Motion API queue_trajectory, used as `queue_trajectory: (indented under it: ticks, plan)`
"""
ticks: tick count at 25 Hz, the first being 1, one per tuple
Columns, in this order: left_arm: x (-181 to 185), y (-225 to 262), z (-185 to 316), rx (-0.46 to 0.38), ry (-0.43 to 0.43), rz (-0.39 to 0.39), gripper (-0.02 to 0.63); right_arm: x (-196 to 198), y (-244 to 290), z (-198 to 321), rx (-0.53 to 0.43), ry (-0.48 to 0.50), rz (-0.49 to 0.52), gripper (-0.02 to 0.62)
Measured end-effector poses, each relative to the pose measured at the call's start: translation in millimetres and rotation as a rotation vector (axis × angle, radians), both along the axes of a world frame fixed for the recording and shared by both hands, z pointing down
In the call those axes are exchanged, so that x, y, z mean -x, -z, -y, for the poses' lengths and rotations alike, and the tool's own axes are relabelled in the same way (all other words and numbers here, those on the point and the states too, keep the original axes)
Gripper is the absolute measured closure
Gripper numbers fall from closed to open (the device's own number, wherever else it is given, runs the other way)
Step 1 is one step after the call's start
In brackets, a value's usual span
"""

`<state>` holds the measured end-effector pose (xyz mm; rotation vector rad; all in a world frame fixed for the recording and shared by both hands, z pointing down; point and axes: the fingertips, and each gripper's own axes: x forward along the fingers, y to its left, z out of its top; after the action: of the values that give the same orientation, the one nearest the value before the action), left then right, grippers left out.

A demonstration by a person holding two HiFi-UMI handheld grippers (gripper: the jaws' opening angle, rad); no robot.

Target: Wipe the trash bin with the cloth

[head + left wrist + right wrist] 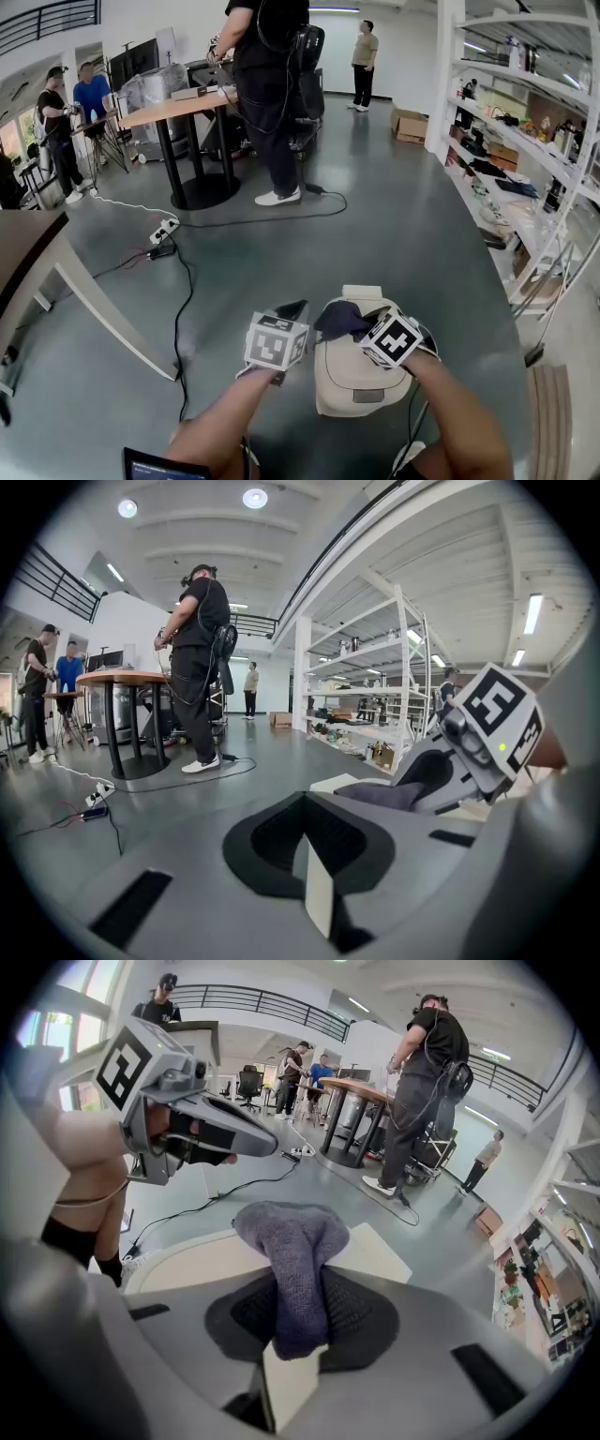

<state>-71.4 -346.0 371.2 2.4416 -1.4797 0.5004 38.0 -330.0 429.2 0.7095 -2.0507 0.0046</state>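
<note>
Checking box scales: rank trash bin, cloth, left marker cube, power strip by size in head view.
1. trash bin
2. cloth and left marker cube: alike, unranked
3. power strip: smallest, but farther off

Bin (349,382) top partly obsc. by cloth (339,321)

Fuzzy purple-grey cloth (291,1241), smooth matt beige plastic trash bin (352,380), glossy grey floor (403,234)

Bright, even indoor light from round ceiling lamps (254,497) and strip lights (533,613). Soft sheen on the grey floor (394,225). Strong fisheye bending, dark vignetted corners, soft foreground.
</note>
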Motion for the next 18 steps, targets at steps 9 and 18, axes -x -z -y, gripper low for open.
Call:
queue_trajectory:
  ticks: [9, 18]
  plan:
    - [-15, 2, -13, 0.001, -0.04, 0.002, 0.609, -46, 0, 0, 0.003, -0.136, 0.0, 0.518]
    - [-8, 9, -24, -0.019, -0.034, 0.004, 0.609, -96, -5, 0, 0.072, -0.319, 0.099, 0.518]
